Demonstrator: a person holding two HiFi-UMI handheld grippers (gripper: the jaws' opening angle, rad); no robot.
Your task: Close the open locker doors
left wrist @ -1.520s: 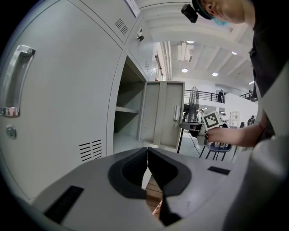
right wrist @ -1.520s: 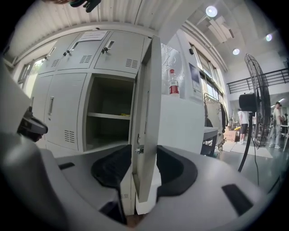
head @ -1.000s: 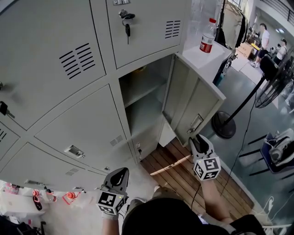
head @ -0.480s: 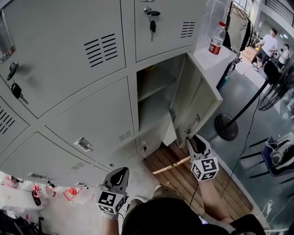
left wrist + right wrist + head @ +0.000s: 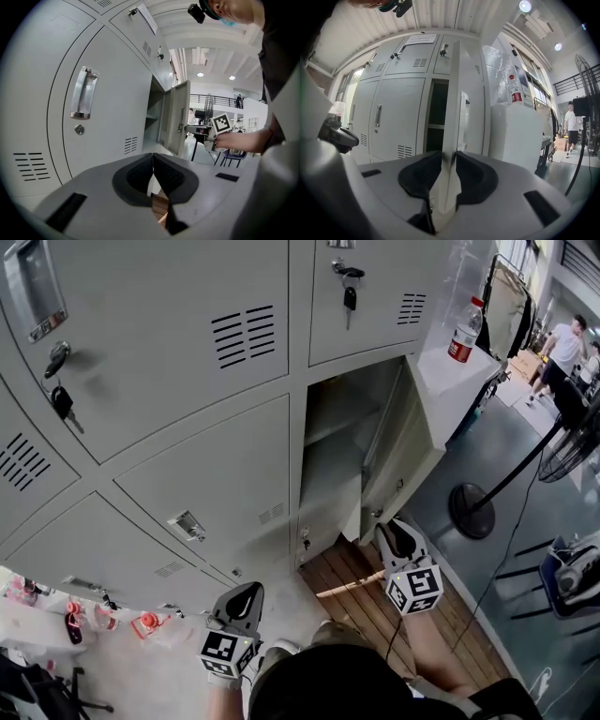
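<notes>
right gripper (image 5: 449, 157) is closing its jaws on the free edge of the open locker door (image 5: 451, 103), at the locker bank's (image 5: 187, 381) right end. left gripper (image 5: 153, 159) hangs closed and empty. the door is likely thin sheet steel: light, stiff, slick, and should swing easily from that edge.

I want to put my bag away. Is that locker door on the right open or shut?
Open. The locker door stands swung out from its compartment, its edge between the closing fingers of the right gripper.
</notes>
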